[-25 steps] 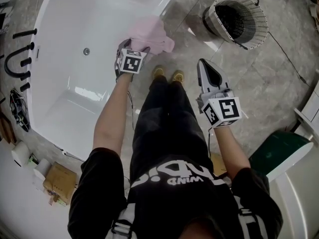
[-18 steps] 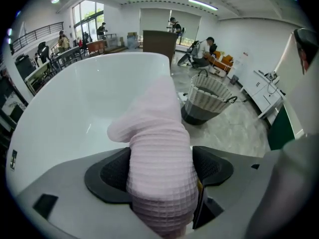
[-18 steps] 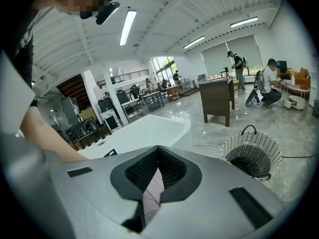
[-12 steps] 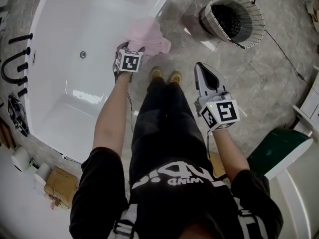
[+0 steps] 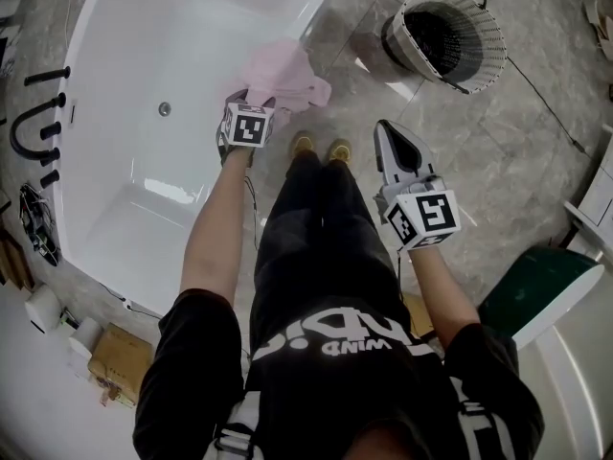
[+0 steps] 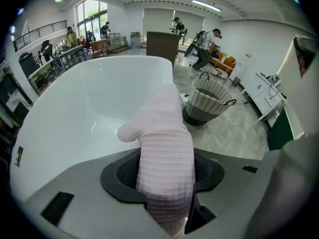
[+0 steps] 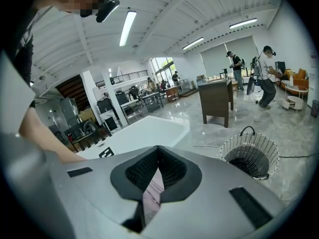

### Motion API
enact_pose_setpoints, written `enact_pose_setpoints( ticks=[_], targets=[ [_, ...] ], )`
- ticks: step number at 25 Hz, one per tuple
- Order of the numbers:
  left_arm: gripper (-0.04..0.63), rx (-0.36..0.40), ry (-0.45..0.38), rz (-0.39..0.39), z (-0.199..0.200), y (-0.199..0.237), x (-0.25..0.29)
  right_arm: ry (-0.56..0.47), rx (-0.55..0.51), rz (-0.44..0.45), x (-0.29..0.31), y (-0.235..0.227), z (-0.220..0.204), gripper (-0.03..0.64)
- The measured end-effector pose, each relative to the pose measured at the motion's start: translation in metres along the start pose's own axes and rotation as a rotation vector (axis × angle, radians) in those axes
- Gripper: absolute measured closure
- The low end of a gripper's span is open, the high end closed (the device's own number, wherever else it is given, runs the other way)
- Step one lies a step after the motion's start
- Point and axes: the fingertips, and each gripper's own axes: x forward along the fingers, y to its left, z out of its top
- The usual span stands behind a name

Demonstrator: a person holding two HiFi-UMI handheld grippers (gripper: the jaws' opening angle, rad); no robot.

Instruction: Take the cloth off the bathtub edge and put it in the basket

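- Our left gripper (image 6: 166,173) has just been closing its jaws, and the black pads (image 6: 125,173) press on a pink cloth (image 6: 164,133) from both sides.
- The cloth rises above the jaws in a bunched fold.
- Behind it lies the white tub (image 6: 75,118).
- To the right, a wicker basket (image 6: 208,101) stands upright on the grey floor (image 6: 239,133), apart from the cloth.
- Far back, we see people (image 6: 205,49) in the hall.
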Motion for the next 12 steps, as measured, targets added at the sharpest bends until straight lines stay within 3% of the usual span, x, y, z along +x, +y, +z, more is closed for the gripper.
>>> enact_pose_setpoints(
  ticks=[3, 5, 12],
  targets=[
    [0.403, 0.003, -0.028, 0.01, 0.001, -0.001, -0.018, -0.015, -0.005, -0.001, -0.004, 0.003, 0.009, 0.606],
    [0.516, -0.004, -0.06, 0.014, 0.004, -0.003, -0.029, -0.021, -0.006, -0.003, -0.006, 0.004, 0.014, 0.606],
    [0.523, -0.083, -0.133, 0.003, 0.013, -0.016, -0.076, -0.048, -0.028, -0.014, -0.023, 0.009, 0.036, 0.606]
  ],
)
